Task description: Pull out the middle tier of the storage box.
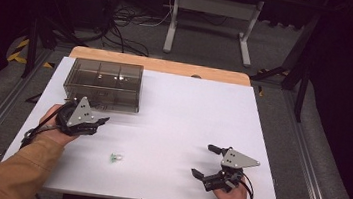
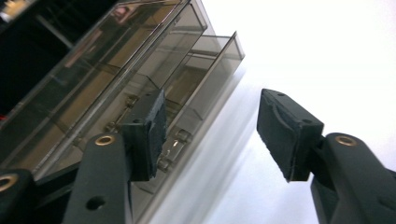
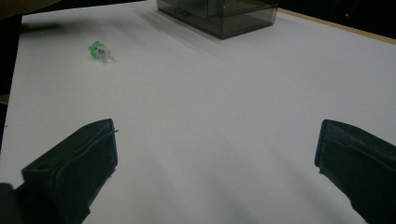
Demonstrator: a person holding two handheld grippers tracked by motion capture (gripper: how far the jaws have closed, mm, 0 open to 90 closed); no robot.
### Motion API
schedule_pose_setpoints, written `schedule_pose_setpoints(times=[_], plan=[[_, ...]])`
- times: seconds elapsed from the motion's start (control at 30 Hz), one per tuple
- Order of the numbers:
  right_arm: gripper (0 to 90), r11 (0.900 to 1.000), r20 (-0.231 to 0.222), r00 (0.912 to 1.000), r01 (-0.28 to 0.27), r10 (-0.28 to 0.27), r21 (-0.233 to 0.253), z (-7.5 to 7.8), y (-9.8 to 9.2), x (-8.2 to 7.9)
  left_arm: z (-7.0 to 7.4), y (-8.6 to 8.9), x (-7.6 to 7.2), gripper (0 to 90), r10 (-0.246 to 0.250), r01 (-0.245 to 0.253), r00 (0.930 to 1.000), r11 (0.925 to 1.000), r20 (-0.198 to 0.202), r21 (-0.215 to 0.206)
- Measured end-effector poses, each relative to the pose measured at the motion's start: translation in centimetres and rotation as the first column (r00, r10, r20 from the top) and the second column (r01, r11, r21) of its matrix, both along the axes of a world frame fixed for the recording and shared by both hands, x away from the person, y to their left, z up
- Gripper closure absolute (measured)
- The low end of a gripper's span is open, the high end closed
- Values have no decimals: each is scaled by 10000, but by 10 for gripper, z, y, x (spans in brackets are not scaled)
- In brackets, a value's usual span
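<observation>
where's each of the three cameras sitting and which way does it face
High view: above the person's side, looking forward and down on the white table; forearms, hands, left gripper and right gripper show.
Left gripper view: on the left gripper, looking along its open jaws at the smoky plastic box.
Right gripper view: on the right gripper, looking across the table between its open jaws.
Shared: the right gripper view and high view both show the box and the small green item.

Smoky grey box (image 1: 104, 84), white table (image 1: 182, 120), green (partly clear) trinket (image 1: 116, 158)
</observation>
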State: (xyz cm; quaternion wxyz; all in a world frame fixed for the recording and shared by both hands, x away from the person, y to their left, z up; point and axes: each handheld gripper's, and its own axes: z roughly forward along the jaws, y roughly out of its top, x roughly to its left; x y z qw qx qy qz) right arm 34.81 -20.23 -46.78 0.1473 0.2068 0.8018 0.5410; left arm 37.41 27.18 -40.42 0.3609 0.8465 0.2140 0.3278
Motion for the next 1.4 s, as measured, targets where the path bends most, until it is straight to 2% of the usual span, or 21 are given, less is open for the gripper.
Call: schedule_pose_setpoints(times=[0.07,0.1,0.17,0.27,0.3,0.43,0.57,0.67,0.8,0.87,0.9,1.0,1.03,1.07,1.1,1.17,1.23,1.27,1.3,1.37,1.4], plan=[[0,10000,-9,10000,1,-1,-3,0,0,0,3,5,2,406,-94,68,9992,9979,-401,-644],[0,10000,-9,10000,1,-1,-3,0,0,0,3,5,2,399,-94,68,9992,9979,-401,-644],[0,10000,-7,10000,8,-8,-20,0,0,0,6,9,3,384,-198,126,9976,9941,-661,-1074],[0,10000,-14,10000,16,-16,-20,0,0,0,9,16,7,363,-436,231,9934,9821,-1060,-1869],[0,10000,-18,10000,23,-23,-21,0,0,0,9,16,7,363,-436,231,9934,9821,-1060,-1869],[0,10000,-21,10000,13,-13,4,0,0,0,10,20,10,365,-730,368,9868,9702,-1443,-2396],[0,10000,-24,10000,10,-10,5,0,0,0,11,25,13,355,-1107,549,9778,9548,-1780,-2922],[0,10000,-23,10000,9,-9,3,0,0,0,12,27,15,342,-1391,658,9698,9401,-2003,-3346],[0,10000,-26,10000,-3,3,11,0,0,0,12,33,20,298,-1886,769,9527,9084,-2383,-4111],[0,10000,-25,10000,-5,5,9,0,0,0,12,34,20,292,-1937,793,9516,9049,-2388,-4183],[0,10000,-25,10000,-5,5,9,0,0,0,12,34,20,292,-1998,796,9494,8995,-2423,-4297],[0,10000,-21,10000,-12,13,7,0,0,0,12,36,23,239,-2272,835,9429,8691,-2435,-4876],[0,10000,-18,10000,-13,13,7,0,0,0,12,36,23,207,-2226,729,9432,8630,-2468,-4998],[0,10000,-9,10000,-7,7,7,0,0,0,12,36,24,176,-2201,629,9419,8575,-2536,-5106],[0,10000,-9,10000,-7,7,7,0,0,0,12,36,24,158,-2201,629,9419,8575,-2536,-5106],[0,10000,-10,10000,10,-10,19,0,-1,0,10,37,27,146,-2345,553,9321,8453,-2759,-5314],[0,10000,4,10000,5,-5,27,0,-1,0,10,37,29,120,-2359,527,9309,8420,-2787,-5369],[0,10000,12,10000,0,0,38,0,-1,0,9,38,30,120,-2457,442,9242,8291,-2923,-5573],[0,10000,8,10000,-4,4,32,0,-1,0,9,39,31,80,-2453,354,9229,8216,-2968,-5690],[0,10000,17,10000,7,-7,23,0,-1,0,10,40,32,66,-2414,331,9242,8227,-2960,-5676],[0,10000,28,10000,10,-10,23,0,-1,0,11,40,32,61,-2425,442,9250,8333,-2925,-5510]])
